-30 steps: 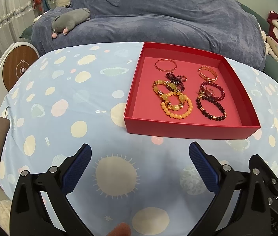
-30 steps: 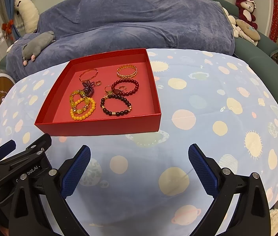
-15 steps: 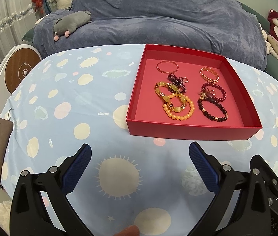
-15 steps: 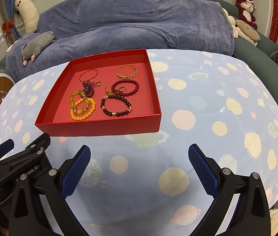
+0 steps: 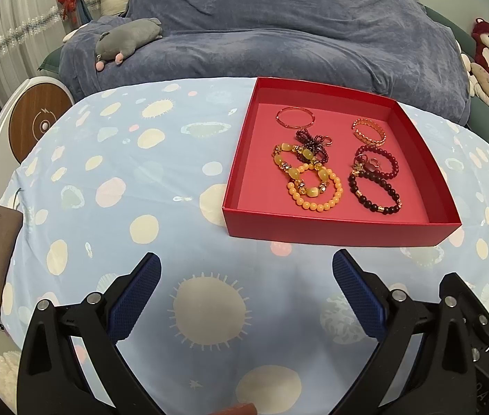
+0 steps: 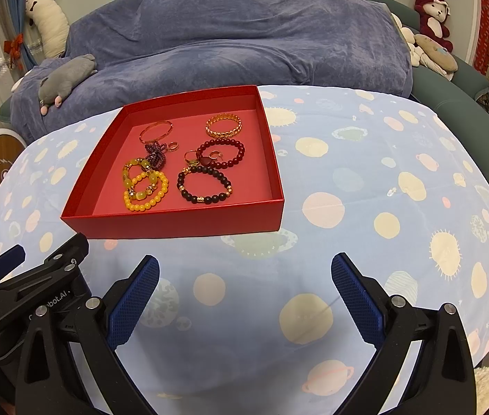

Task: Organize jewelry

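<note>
While both tools sit short of the red tray (image 5: 334, 233), nothing is gripped: left gripper (image 5: 244, 297) and right gripper (image 6: 244, 295) both have their blue pads spread wide over the planet-print tablecloth (image 6: 365, 180), empty. All the jewelry lies loose on the tray floor, touching or overlapping in two clusters. Left cluster: orange bead bracelet (image 5: 317, 190) tangled with the yellow stone bracelet (image 5: 291, 164), and a dark purple beaded knot (image 5: 310, 140) against it. Right cluster: black bead bracelet (image 5: 376, 190) butting the dark red bead bracelet (image 5: 381, 160), with small rings and a charm between them, too small to sort out. At the back and apart: thin rose-gold bangle (image 5: 294, 117) and gold chain-link bangle (image 5: 369, 131). Handling guess: everything is light; the bead strands look limp and probably elastic, will sag and drag neighbours if lifted from the overlap. Pinch a strand across its outer arc, away from the tangle. The bangles look rigid and slick metal, lying flat, so one pad inside the hoop and one outside, gentle squeeze, else it'll squirt out. Tray walls are low but block a flat approach; come in from above. Tray itself looks like thin card and may slide on the cloth.
</note>
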A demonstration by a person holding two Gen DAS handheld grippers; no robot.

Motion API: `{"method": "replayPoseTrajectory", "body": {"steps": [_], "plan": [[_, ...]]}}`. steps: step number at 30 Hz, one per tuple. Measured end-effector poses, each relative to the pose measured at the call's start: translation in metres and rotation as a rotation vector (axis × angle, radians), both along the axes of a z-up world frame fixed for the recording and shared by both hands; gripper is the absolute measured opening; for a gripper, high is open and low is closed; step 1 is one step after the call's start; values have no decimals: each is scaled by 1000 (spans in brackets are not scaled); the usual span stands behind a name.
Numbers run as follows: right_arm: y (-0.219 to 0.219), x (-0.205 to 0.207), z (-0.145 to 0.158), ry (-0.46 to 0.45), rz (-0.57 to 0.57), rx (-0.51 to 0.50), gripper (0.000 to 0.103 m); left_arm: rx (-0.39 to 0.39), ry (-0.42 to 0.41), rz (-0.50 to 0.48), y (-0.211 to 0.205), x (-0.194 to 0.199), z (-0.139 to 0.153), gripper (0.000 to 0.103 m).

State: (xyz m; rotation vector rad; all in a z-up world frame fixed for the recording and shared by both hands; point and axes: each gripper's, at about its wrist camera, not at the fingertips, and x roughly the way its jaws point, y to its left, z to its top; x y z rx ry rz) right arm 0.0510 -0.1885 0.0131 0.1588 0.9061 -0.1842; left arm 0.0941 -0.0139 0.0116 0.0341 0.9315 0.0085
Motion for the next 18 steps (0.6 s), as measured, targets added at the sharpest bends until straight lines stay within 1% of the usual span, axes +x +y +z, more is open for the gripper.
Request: {"method": "replayPoseTrajectory", "body": {"steps": [18], "plan": [[0, 0, 0, 1, 1, 0, 96, -2, 0, -6, 1, 1, -2, 95]]}}
